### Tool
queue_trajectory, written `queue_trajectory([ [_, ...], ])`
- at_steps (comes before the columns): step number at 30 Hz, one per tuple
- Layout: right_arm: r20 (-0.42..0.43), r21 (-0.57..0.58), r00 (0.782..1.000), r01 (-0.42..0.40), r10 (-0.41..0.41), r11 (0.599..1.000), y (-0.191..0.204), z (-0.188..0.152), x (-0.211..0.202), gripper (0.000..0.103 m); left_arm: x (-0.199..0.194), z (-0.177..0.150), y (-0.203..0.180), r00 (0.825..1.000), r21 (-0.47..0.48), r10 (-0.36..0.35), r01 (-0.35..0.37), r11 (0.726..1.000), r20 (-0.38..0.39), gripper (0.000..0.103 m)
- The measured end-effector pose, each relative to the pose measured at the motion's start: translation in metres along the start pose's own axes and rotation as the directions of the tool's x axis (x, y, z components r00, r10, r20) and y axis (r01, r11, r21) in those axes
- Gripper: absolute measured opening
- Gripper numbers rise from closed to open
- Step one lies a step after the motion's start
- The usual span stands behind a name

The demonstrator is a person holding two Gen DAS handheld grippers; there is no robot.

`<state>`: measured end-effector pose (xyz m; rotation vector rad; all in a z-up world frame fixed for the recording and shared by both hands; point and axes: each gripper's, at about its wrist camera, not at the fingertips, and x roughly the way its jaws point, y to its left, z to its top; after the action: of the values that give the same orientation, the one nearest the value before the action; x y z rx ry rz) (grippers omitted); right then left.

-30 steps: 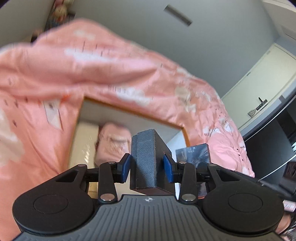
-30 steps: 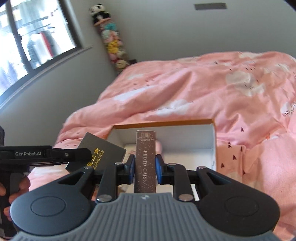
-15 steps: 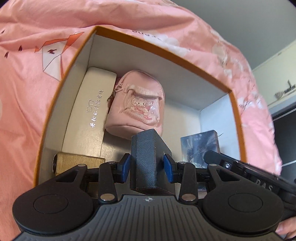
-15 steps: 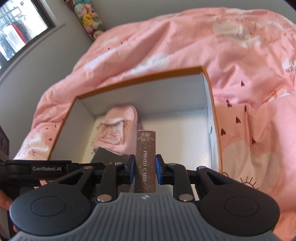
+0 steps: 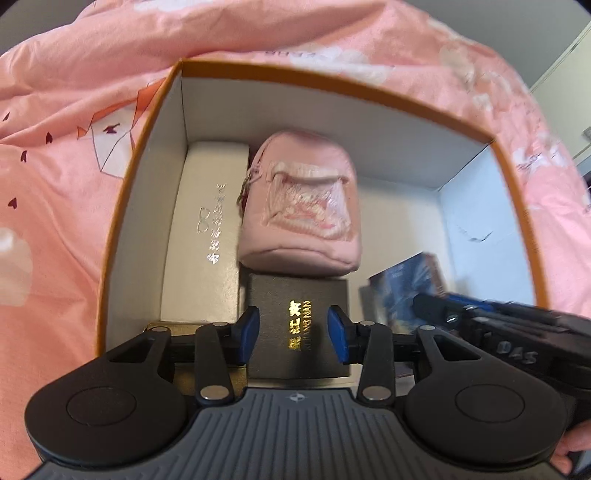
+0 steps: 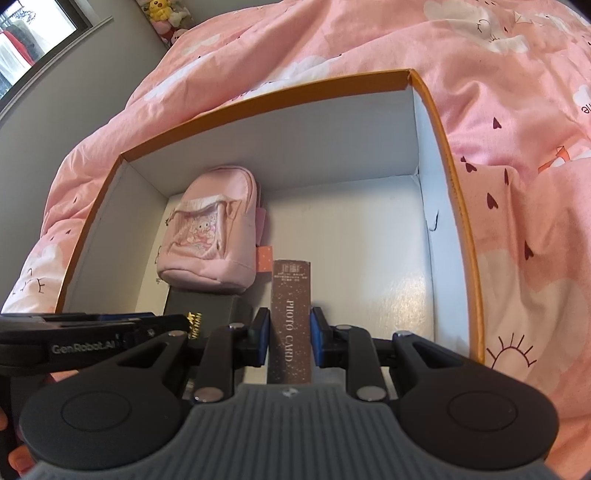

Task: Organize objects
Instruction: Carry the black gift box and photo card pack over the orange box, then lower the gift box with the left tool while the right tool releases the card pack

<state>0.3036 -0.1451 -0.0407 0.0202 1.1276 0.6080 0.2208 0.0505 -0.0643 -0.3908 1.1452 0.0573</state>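
An orange-rimmed cardboard box (image 5: 332,118) (image 6: 295,147) sits open on the bed. My left gripper (image 5: 293,332) is down inside it and its jaws are opening. The blue pads stand just off the sides of a black box with gold lettering (image 5: 299,314) (image 6: 199,306). That box lies flat on the floor against a pink mini backpack (image 5: 301,210) (image 6: 210,240). My right gripper (image 6: 290,339) is shut on a brown box (image 6: 290,317) marked PHOTO CARD. It holds that box on edge above the bare right half of the floor.
A white glasses case (image 5: 207,229) lies along the box's left wall, with a gold item (image 5: 166,328) at its near end. A pink duvet (image 5: 55,184) (image 6: 517,110) surrounds the box. Plush toys (image 6: 162,11) and a window (image 6: 29,37) are far left.
Both grippers have dropped from above the duvet into the box. The black box has gone from standing on edge in my left jaws to lying flat, and those jaws have widened.
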Motion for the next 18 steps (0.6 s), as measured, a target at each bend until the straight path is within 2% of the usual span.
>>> queue_trajectory([
  [3, -0.011, 0.001, 1.0, -0.004, 0.004, 1.0, 0.001, -0.001, 0.002, 0.024, -0.013, 0.001, 0.005, 0.998, -0.011, -0.036, 0.037, 0.999, 0.059, 0.049],
  [8, -0.03, 0.021, 0.999, -0.038, 0.039, 0.999, 0.005, -0.002, 0.008, 0.024, -0.027, 0.003, 0.009, 0.991, -0.013, -0.037, 0.039, 0.999, 0.126, 0.05],
  [13, -0.054, 0.063, 0.993, -0.098, 0.102, 0.993, 0.01, -0.001, 0.014, 0.024, -0.028, 0.003, 0.011, 0.989, -0.007, -0.015, 0.017, 1.0, 0.145, 0.051],
  [18, -0.074, 0.091, 0.991, -0.106, 0.113, 0.99, 0.006, 0.0, 0.018, 0.024, -0.029, -0.001, 0.014, 0.987, 0.008, -0.022, 0.021, 1.0, 0.158, 0.051],
])
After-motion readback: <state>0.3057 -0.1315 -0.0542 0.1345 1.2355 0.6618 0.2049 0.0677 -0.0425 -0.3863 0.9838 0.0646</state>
